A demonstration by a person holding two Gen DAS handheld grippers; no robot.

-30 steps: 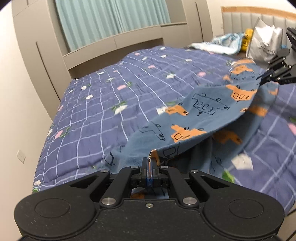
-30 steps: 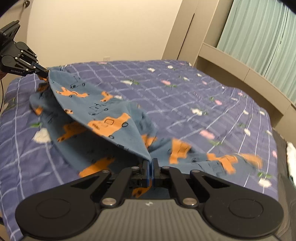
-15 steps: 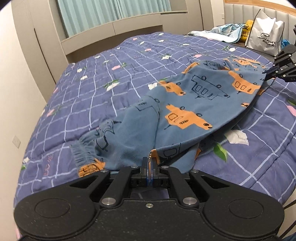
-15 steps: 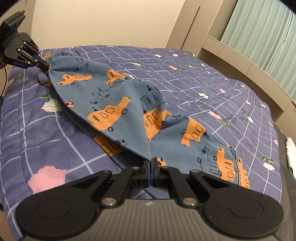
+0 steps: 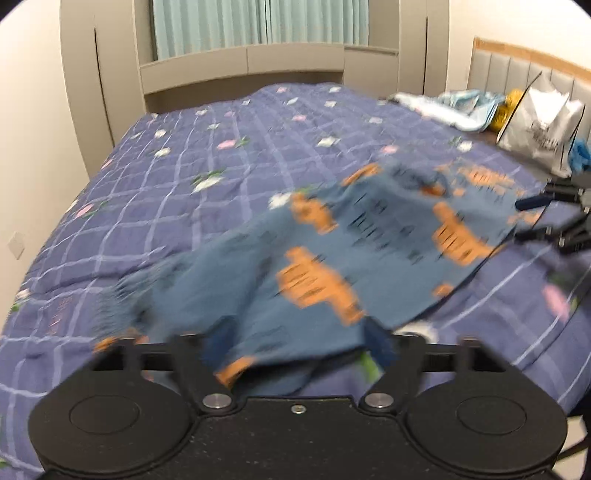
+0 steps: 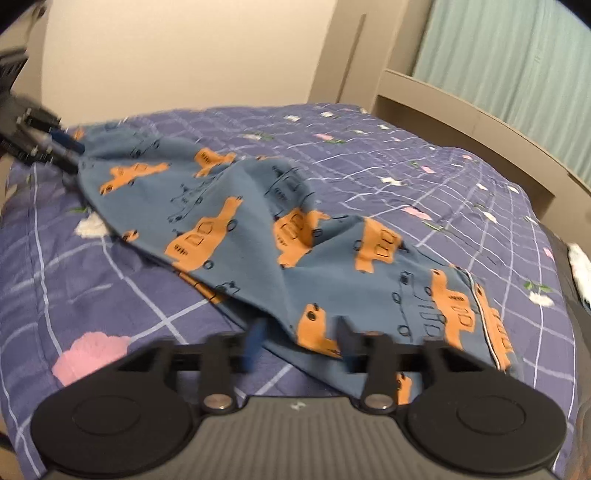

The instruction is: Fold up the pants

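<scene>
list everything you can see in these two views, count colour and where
pants: 1, blue with orange vehicle print, lying rumpled on the quilt between the two grippers
quilt: 1, purple with white grid and small flowers, covering the bed
curtain: 1, pale green, behind the beige ledge
headboard: 1, grey padded, far right
bag: 1, white, by the headboard
cloth pile: 1, white and light blue, beside the bag
left gripper: 1, black, jaws just opened, pants edge between the fingers but not pinched
right gripper: 1, black and grey, jaws just opened, pants edge between the fingers
</scene>
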